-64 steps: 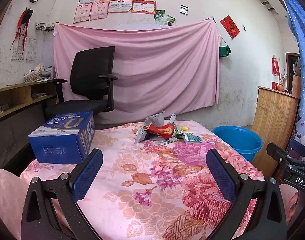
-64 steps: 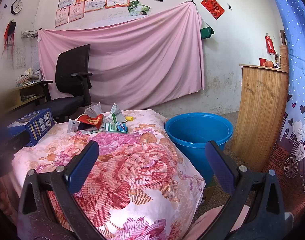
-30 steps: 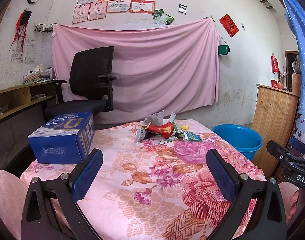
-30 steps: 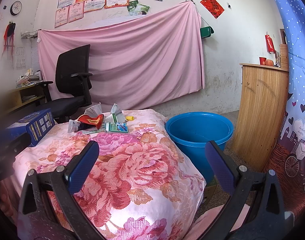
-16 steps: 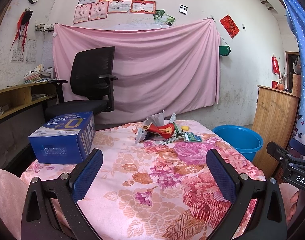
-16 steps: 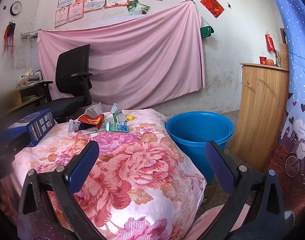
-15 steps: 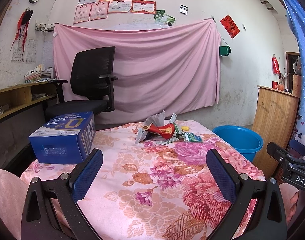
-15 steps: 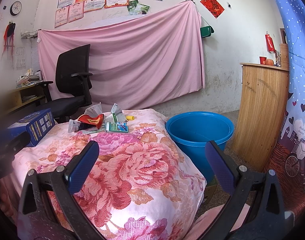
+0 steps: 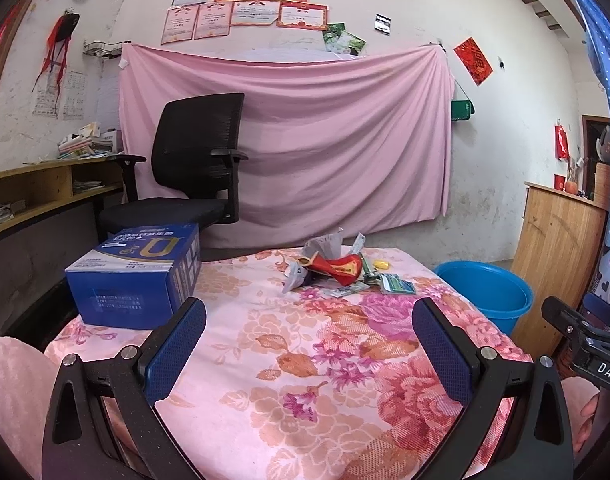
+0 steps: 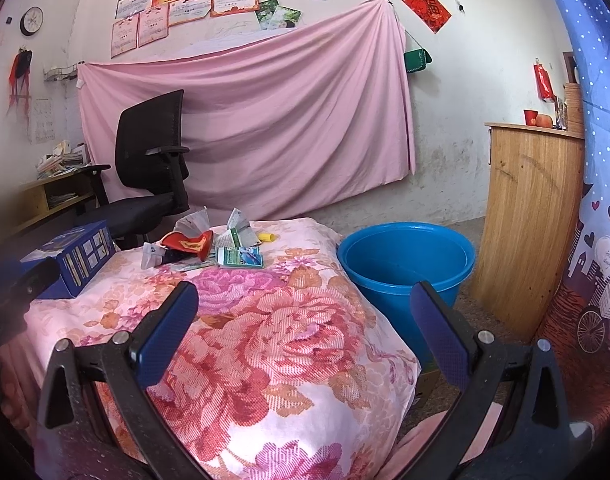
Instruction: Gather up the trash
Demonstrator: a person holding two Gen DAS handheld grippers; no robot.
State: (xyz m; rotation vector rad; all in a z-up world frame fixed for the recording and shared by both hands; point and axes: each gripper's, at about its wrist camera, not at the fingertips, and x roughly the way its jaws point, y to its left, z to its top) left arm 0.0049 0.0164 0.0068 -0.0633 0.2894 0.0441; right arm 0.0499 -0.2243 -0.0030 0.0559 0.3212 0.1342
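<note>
- Left wrist view: the left tongs are held spread wide and empty above the floral-clothed bench
- Right wrist view: the right tongs are likewise spread, nothing gripped
- A trash pile is seen at the bench's far end, well apart from both tongs
- A blue bucket is set on the floor just beside the bench
- A blue box is placed at the bench's left
</note>
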